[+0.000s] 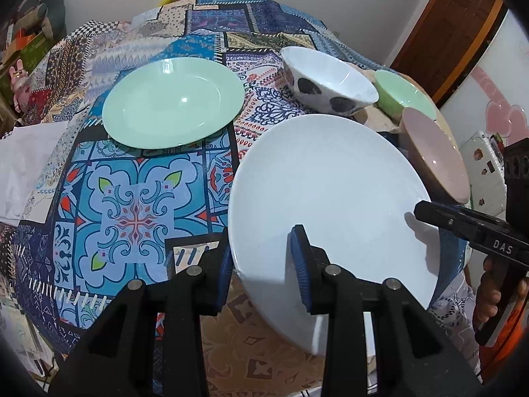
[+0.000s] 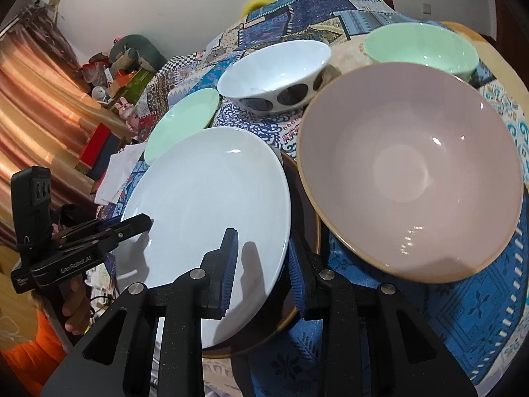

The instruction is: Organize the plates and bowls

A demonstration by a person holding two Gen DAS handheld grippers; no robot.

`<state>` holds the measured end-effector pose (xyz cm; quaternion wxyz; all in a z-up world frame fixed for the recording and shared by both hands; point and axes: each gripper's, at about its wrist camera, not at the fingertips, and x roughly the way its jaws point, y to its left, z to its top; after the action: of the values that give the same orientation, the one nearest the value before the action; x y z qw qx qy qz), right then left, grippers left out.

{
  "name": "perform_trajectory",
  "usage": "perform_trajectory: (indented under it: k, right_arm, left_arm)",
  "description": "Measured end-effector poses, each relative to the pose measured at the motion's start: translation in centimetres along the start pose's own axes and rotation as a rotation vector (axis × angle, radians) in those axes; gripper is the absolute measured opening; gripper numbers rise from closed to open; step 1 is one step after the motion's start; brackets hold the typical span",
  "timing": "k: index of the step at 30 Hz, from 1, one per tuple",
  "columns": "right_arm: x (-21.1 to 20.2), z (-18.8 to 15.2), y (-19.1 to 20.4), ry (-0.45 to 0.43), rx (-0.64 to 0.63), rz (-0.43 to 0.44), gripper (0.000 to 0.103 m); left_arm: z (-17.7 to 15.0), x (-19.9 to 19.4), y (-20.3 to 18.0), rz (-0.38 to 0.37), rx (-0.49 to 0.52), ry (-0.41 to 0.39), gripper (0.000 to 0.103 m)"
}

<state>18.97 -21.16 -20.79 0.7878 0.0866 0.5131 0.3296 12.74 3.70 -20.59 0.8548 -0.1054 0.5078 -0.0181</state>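
Both grippers clamp the white plate (image 1: 330, 192) — left gripper (image 1: 264, 264) and right gripper (image 2: 261, 264) on opposite rims. Plate tilted over the patterned tablecloth (image 1: 132, 198) — pink bowl (image 2: 410, 172) just beside it.

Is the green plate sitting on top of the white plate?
No, the green plate lies by itself on the tablecloth, apart from the white plate.

Left wrist view close above the white plate (image 1: 330, 198), angled steeply down across the desk (image 1: 132, 198), right wrist view equally close, opposite side, both sharing plate (image 2: 205, 205), bowls, other gripper at frame edge
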Motion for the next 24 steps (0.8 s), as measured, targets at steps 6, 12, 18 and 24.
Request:
perform_trajectory:
  k: [6,12,18,24]
  right_arm:
    - [-0.2,-0.5,-0.5,-0.006,0.029,0.013,0.028]
    - [-0.6,-0.6,-0.6,-0.011,0.028,0.008,0.028]
    - [-1.0,-0.7,-1.0,-0.011,0.038,0.016,0.029]
    - [-1.1,-0.6,-0.9,-0.003,0.033,0.012,0.029]
  left_arm:
    - [0.2,0.7,-0.2,0.007,0.01,0.011,0.034]
    - [0.4,1.1,-0.4,0.009,0.018,0.012,0.034]
    - [0.2,1.3,-0.8,0.016,0.043,0.008,0.034]
    - [0.0,1.5,-1.1,0.021,0.064,0.005,0.034]
